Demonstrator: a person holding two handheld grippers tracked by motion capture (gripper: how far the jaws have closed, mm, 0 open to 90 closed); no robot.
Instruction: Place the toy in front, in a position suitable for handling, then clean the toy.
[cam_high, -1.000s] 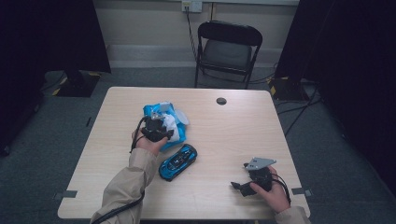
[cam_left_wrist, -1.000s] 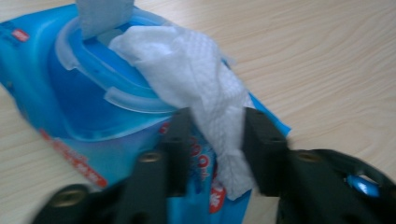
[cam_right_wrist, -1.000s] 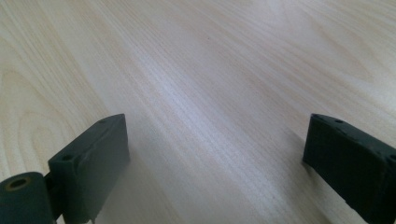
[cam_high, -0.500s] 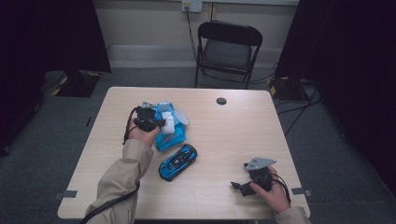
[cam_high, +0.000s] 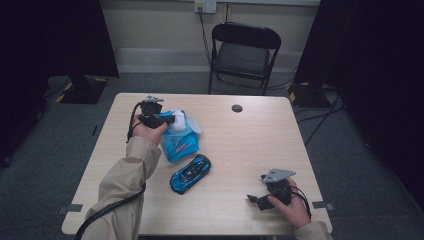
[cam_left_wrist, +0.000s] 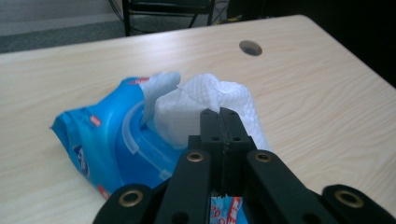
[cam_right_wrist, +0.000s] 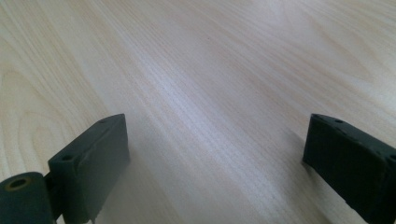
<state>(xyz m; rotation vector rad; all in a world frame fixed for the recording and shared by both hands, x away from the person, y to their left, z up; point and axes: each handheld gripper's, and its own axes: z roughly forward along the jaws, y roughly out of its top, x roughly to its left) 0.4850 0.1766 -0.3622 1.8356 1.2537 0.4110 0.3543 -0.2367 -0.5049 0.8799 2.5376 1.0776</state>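
Note:
A blue pack of wet wipes (cam_high: 180, 146) (cam_left_wrist: 100, 140) lies on the table, left of centre, with its lid flap raised. A white wipe (cam_high: 178, 123) (cam_left_wrist: 205, 100) sticks up out of the pack's opening. My left gripper (cam_high: 170, 119) (cam_left_wrist: 223, 115) is held just above the pack with its jaws pressed together, shut on the near edge of the wipe. A blue toy car (cam_high: 190, 173) sits nearer the front edge. My right gripper (cam_high: 254, 200) (cam_right_wrist: 215, 149) rests low at the front right, open, with bare tabletop between its jaws.
The wooden table (cam_high: 260, 145) has a dark round cable hole (cam_high: 237, 108) (cam_left_wrist: 251, 47) near its far edge. A black folding chair (cam_high: 243, 50) stands behind the table. Dark curtains hang at both sides.
My left hand has risen and drawn back toward the far left, its jaws closing on the wipe and lifting it from the pack. The right hand has not moved.

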